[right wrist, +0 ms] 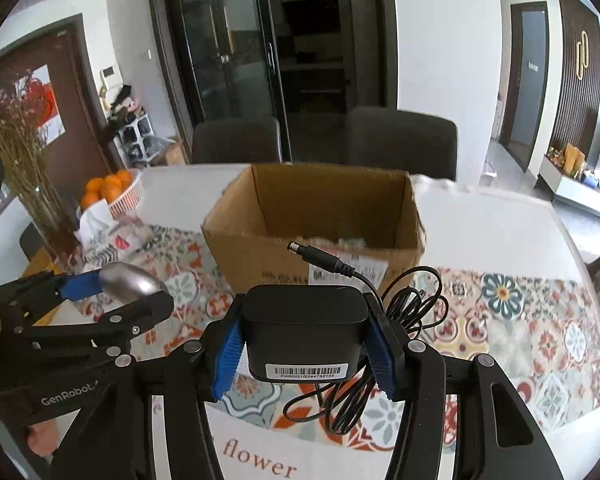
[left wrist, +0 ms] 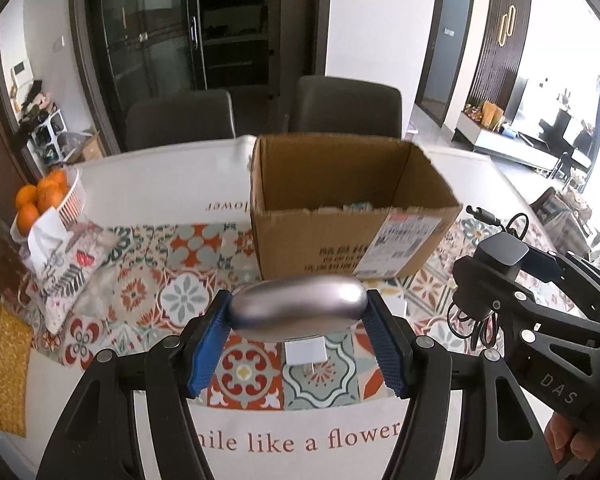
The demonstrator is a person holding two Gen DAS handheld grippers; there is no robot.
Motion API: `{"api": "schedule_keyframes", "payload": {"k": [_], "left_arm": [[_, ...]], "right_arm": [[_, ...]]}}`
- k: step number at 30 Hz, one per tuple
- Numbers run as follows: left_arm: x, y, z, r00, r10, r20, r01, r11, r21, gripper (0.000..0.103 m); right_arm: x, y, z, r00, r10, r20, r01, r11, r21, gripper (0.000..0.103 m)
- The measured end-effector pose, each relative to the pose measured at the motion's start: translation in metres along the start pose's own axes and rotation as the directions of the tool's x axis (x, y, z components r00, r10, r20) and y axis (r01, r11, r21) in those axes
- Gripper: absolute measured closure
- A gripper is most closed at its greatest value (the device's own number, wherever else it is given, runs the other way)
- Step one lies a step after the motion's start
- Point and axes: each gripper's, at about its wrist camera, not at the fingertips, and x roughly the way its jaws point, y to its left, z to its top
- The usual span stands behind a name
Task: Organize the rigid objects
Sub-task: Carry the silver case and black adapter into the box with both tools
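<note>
The open brown cardboard box (left wrist: pixel 340 216) stands on the table with its flaps cut away, a white shipping label on its near wall. Only a strip of its floor shows over the near rim: something pale and crumpled lies there, too blurred to name.

In front of the box, above the patterned tile-print tablecloth (left wrist: pixel 148 280), the left gripper (left wrist: pixel 298 312) clamps a smooth silver oval metal case (left wrist: pixel 298 306) between its blue ribbed pads, one pad at each end. Directly under the case a small white block (left wrist: pixel 305 351) lies on the cloth; what it is cannot be told.

To the right of the box's front, the right gripper (right wrist: pixel 304 330) is closed on a black rectangular power adapter (right wrist: pixel 304 326) with a barcode sticker. Its thin black cable (right wrist: pixel 396 320) hangs in loose loops beside and below the jaws, and the barrel plug (right wrist: pixel 312 257) sticks up in front of the box wall.

Left of the box, at the table edge, a white slatted bowl (left wrist: pixel 71 196) holds oranges (left wrist: pixel 40 196), partly covered by a white tissue. Two dark chairs (left wrist: pixel 346 106) stand behind the box, their lower halves hidden by the table.
</note>
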Motion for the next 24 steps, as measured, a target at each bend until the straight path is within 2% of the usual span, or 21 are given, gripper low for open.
{"api": "schedule_keyframes", "payload": {"k": [11,18,24], "left_arm": [[-0.010,-0.005,0.047,0.998,-0.012,0.061,0.009,0.999,0.043,0.038],[-0.003,-0.006,0.078,0.998,-0.021,0.065,0.017,0.998,0.060,0.038],[0.017,-0.007,0.102,0.999,-0.029,0.034,0.027,0.997,0.066,0.038]], "right_arm": [[-0.004,-0.008,0.041,0.998,0.022,0.063,-0.023,0.999,0.023,0.048],[0.007,-0.013,0.069,0.996,0.037,0.081,-0.040,0.999,0.032,0.048],[0.021,-0.019,0.087,0.997,0.033,0.069,-0.035,0.999,0.032,0.048]]}}
